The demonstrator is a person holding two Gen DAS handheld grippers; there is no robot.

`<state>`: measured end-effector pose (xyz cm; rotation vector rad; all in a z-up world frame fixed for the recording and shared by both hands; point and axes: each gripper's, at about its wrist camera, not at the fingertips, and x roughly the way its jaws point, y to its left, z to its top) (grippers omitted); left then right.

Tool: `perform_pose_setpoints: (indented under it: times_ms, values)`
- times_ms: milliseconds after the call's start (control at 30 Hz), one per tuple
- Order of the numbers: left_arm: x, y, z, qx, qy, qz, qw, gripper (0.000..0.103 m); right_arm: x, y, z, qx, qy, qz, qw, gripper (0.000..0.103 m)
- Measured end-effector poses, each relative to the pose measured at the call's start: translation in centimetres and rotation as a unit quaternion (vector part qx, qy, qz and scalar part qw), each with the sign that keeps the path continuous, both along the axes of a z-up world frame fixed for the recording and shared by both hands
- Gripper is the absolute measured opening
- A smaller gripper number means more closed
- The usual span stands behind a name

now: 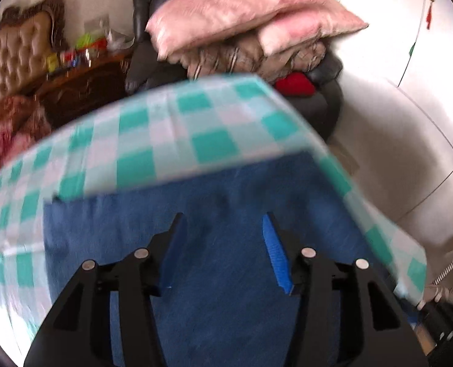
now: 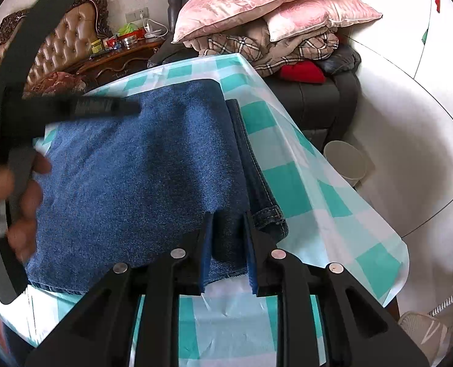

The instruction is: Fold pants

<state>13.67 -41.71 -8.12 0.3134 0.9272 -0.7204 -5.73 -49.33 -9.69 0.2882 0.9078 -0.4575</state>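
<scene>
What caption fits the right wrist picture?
Right claw pinches folded blue jeans on a checked tablecloth.

my left eye looks down, very close over the blue pants (image 1: pixel 214 189). my right eye sits at their near edge, looking down and across. both see the checked cloth (image 2: pixel 275 122) and pink pillows (image 1: pixel 241 12).

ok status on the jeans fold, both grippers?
Left gripper open above the jeans, nothing gripped. Right gripper shut on the folded near edge. Jeans folded on the checked tablecloth. No obstruction.
</scene>
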Motion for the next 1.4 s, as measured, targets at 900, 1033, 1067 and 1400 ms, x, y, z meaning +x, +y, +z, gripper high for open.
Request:
perform_pose_setpoints:
  times_ms: [900,1033,1067,1400]
  values:
    - [-7.0,17.2,-2.3,0.035,-0.014,0.101,0.9942,0.101,0.7,4.6,0.3,-0.065,0.020,0.021,0.997,0.060]
    - [-8.8,17.6,-1.4,0.025,-0.016,0.092,0.9953,0.101,-0.8,5.0,1.2,-0.060,0.012,0.008,0.998,0.060]
    - [-9.3,17.7,-1.0,0.021,-0.019,0.090,0.9955,0.101,-1.1,5.0,1.4,-0.058,0.010,0.006,0.998,0.060]
    - [-13.0,18.7,3.2,-0.016,-0.038,0.090,0.9951,0.101,-5.4,6.5,4.4,-0.065,-0.025,-0.013,0.997,0.060]
